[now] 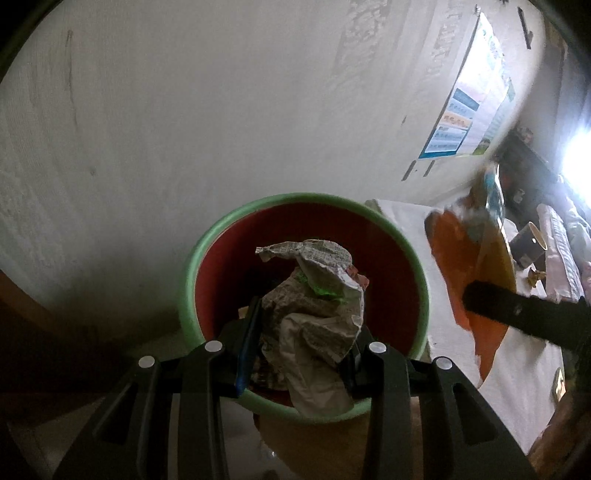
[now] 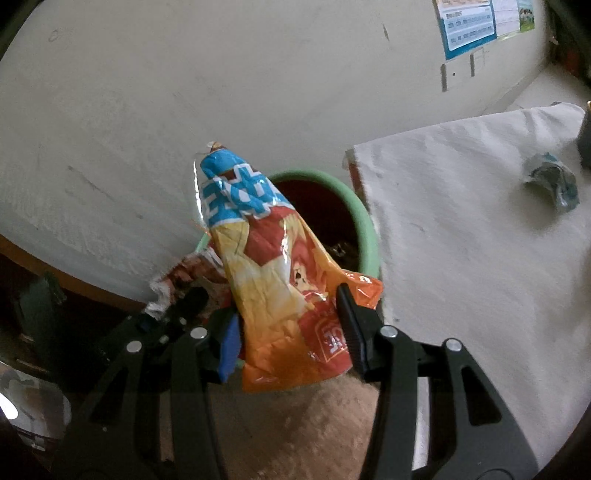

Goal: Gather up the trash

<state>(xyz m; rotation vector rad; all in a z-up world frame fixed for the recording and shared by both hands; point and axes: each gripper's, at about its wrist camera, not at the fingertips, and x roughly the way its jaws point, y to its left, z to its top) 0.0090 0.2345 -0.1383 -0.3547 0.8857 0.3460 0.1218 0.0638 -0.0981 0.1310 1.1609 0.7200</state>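
Right wrist view, crinkled orange-and-blue snack wrapper [image 2: 280, 273], glossy

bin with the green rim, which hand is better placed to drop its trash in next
Left. Its tongs hold the crumpled paper directly over the bin. The right tongs grip the chip bag off to the bin's side, short of the rim.

White textured wall [image 1: 221, 110] with poster [image 2: 469, 26]; cloth-covered table [image 2: 461, 229]; bright glare [image 1: 580, 155]
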